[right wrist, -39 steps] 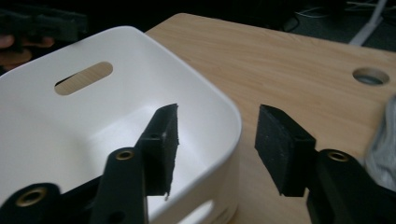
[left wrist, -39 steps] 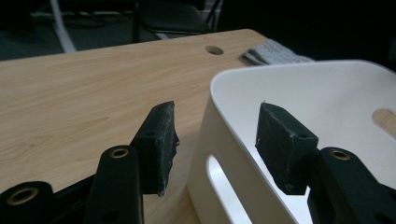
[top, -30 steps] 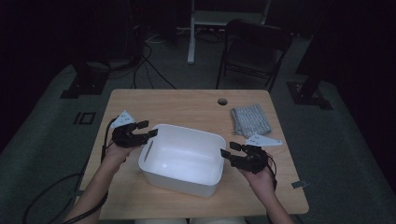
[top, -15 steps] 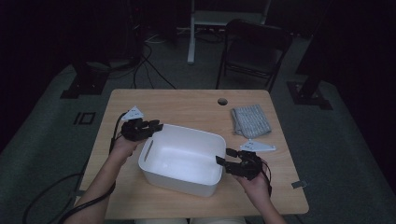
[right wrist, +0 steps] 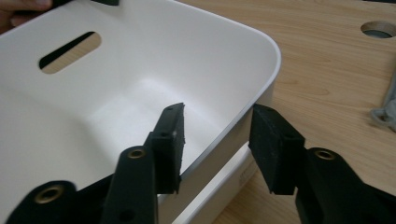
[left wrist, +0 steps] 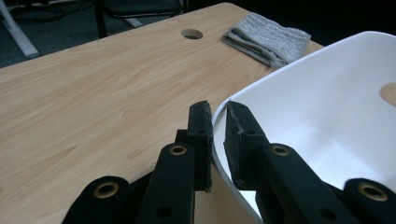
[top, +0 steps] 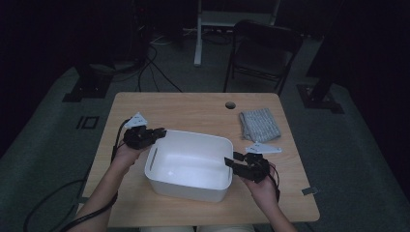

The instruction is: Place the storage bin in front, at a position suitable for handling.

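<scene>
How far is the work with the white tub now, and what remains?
Done: the left gripper has just closed on the rim of the white tub. In hand: the right gripper straddles the opposite rim, its jaws closing, pads not yet pressing. Left: finish that grip, probably then lift the tub. It sits empty on the table; the grey cloth lies untouched.

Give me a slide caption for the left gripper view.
Left claw clamped on white tub rim, folded grey cloth beyond.
</scene>
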Tool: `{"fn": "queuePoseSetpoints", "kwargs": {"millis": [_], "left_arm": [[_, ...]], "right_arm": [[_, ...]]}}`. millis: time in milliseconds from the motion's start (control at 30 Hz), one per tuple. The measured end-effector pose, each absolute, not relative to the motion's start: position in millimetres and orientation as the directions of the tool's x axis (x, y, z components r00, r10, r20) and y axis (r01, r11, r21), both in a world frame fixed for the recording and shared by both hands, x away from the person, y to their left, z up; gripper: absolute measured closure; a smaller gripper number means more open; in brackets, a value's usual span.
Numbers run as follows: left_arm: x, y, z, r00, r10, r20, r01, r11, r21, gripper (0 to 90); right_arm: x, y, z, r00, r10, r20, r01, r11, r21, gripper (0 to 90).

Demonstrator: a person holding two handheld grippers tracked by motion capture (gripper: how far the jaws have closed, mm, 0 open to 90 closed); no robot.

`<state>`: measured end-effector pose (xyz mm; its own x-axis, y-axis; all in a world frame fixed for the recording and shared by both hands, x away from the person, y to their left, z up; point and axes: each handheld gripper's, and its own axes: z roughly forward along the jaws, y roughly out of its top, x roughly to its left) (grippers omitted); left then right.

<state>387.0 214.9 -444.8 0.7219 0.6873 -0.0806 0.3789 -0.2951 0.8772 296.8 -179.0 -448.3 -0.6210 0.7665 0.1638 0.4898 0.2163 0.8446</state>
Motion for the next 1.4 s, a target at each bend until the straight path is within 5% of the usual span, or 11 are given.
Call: {"fn": "queuePoseSetpoints", "kwargs": {"millis": [267, 1033, 1400], "left_arm": [[374.0, 223.6, -443.0, 0.691, 0.714, -0.112, 0.417, -0.268, 0.868, 80.7], [324.5, 219.2, -446.0, 0.611, 0.792, -0.006, 0.365, -0.275, 0.890, 76.7], [315.3, 214.5, -450.3, 0.611, 0.792, 0.014, 0.353, -0.288, 0.890, 66.5]], "right_arm": [[311.0, -173.4, -443.4, -0.603, 0.786, 0.135, 0.501, 0.241, 0.831, 64.4], [368.5, -161.4, -435.4, -0.563, 0.819, 0.113, 0.530, 0.254, 0.809, 83.3], [379.5, -158.8, -432.8, -0.568, 0.815, 0.116, 0.538, 0.261, 0.801, 85.5]]}}
